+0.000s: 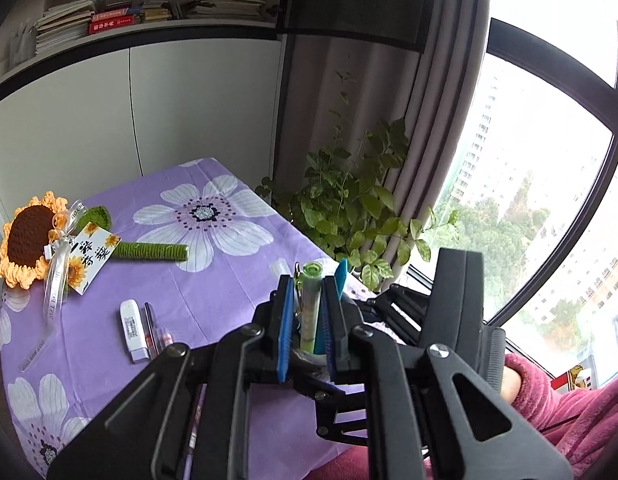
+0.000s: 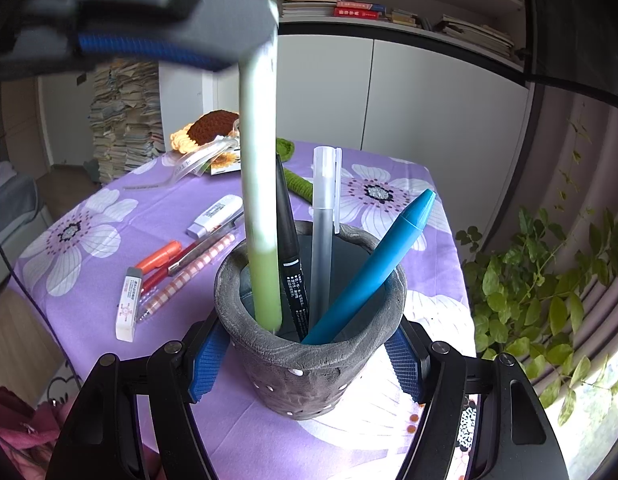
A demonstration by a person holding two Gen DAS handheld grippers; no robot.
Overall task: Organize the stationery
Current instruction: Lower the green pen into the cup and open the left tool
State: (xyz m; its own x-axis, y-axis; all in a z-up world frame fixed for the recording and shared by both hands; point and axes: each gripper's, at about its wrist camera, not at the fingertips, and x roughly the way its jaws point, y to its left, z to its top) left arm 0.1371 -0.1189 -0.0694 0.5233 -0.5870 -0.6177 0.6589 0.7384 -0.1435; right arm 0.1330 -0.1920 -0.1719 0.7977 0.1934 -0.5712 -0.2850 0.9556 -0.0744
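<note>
Purple cloth printed with large white flowers covers the table (image 2: 109,208), which stands by a white cabinet wall with stacked books on the shelf above, a leafy plant (image 1: 349,204) and a grey curtain beside a tall window.

On the near edge of the table stands a grey, rough-skinned pen holder (image 2: 309,364). The right gripper (image 2: 307,360) points down at a slant toward it, and its blue-padded fingers (image 2: 207,364) press against the holder's two sides, clamped on it. A sleeve of pink fleece (image 1: 569,404) shows behind that gripper in the left wrist view.

The left gripper (image 1: 307,320) reaches in from above, also angled downward, with its blue pads close together and clamped on the upper part of a pale green pen (image 2: 259,184). The pen hangs nearly upright, and its lower end is inside the holder's mouth, blurred at the tip. Already in the holder are a black pen (image 2: 291,248), a clear frosted pen (image 2: 325,216) with its cap up, and a teal pen (image 2: 373,264) leaning to the right over the rim.

Left of the holder on the cloth lie a white eraser (image 2: 127,304), a white correction tape (image 2: 215,216), an orange marker (image 2: 159,260), a red pen (image 2: 177,268) and a pink checked pen (image 2: 189,276), close together. Farther back rests a crocheted sunflower (image 1: 29,236) with a green stem and a paper tag.
</note>
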